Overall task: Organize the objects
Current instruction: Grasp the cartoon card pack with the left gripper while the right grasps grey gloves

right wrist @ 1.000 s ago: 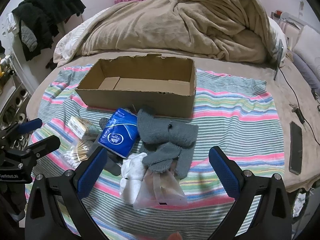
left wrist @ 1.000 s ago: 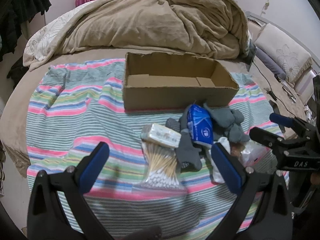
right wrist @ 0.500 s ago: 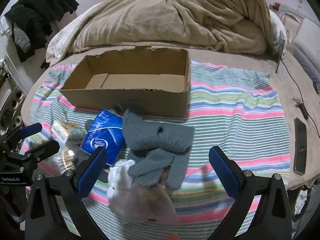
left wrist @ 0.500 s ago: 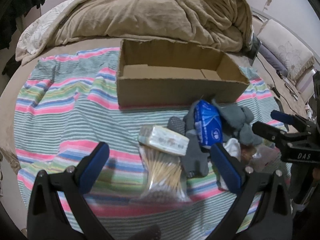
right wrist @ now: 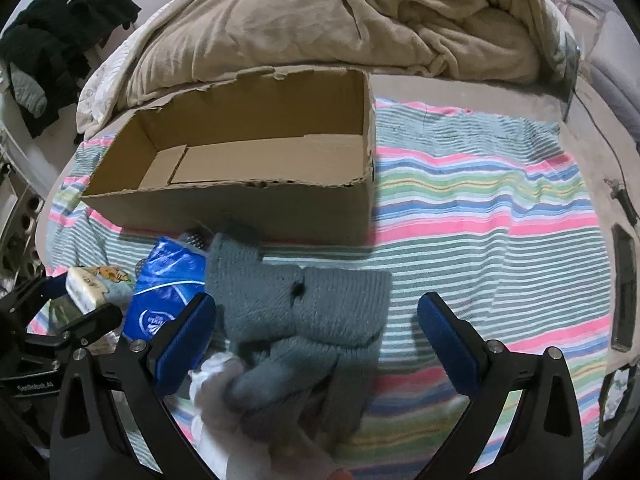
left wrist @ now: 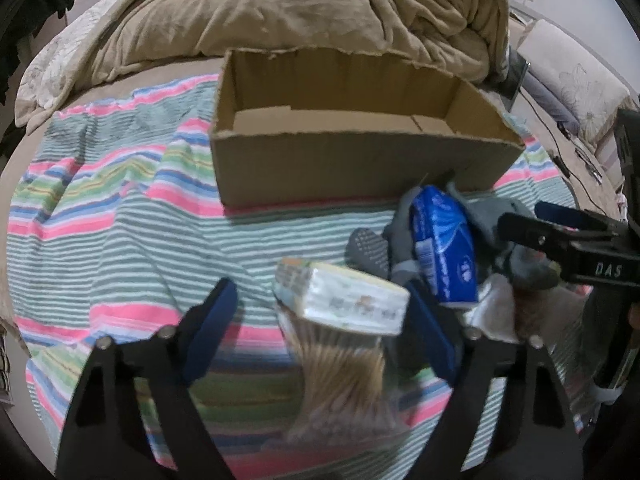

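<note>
Left gripper (left wrist: 320, 320): jaws have just been closing, not yet pressing; the tissue packet (left wrist: 340, 300) sits between them, its right end close to the right pad, a gap on the left. The bag of cotton swabs (left wrist: 340, 384) lies under it, so the packet is the top, easy pick.

Right gripper (right wrist: 316, 332): jaws wide apart over the grey gloves (right wrist: 304, 320); contact unclear through blur, likely none.

Blue pack (right wrist: 168, 288) lies between both tools. Cardboard box (left wrist: 360, 168) stands empty just behind the pile on the striped cloth (left wrist: 120, 232), open-topped, presumably the place for everything.
</note>
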A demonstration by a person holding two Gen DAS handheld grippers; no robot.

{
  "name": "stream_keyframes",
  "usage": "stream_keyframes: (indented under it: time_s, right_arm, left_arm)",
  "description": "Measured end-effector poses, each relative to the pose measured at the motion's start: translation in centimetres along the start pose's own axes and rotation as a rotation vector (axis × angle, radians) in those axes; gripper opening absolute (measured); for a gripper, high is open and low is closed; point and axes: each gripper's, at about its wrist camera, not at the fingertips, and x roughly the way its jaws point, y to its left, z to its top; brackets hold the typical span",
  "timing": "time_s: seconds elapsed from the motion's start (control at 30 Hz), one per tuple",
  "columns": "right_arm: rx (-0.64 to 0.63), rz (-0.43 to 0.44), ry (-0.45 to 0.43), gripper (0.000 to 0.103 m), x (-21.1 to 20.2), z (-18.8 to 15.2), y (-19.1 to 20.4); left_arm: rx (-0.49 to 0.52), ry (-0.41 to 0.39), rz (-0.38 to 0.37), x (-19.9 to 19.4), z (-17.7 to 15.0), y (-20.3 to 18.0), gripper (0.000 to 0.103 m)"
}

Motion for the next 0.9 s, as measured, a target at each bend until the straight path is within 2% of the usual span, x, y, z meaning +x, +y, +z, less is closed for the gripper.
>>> stream_keyframes:
  time_s: [0.2, 0.3, 0.47, 0.6, 0.77, 0.9]
  right_arm:
    - [0.016, 0.052, 0.038, 0.088, 1.6, -0.1, -0.4]
    - [0.006, 0.062, 0.042, 0.083, 2.0, -0.4, -0.2]
    - [0.031, 0.104, 0.014, 0.068, 1.4, -0.8, -1.0]
    - [-0.008, 0.085, -0.007, 0.058, 0.6, -1.0, -0.7]
    - [-0.017, 0.066, -0.060, 0.053, -0.9, -0.9, -0.7]
    - [-0.015, 0.058, -0.093, 0.052, -2.4, -0.6, -0.8]
  left_arm:
    - [0.016, 0.002, -0.015, 0.4, -0.3, -0.1, 0.057]
    - [0.021, -0.016, -0.023, 0.2, -0.3, -0.2, 0.053]
    - [0.023, -0.038, -0.049, -0.2, -0.4, -0.2, 0.050]
    - [0.021, -0.059, -0.068, -1.0, -0.4, -0.2, 0.050]
    - [0.023, -0.097, -0.072, -2.5, -0.2, -0.2, 0.050]
    - [0.029, -0.128, -0.079, -4.0, 0.2, -0.3, 0.050]
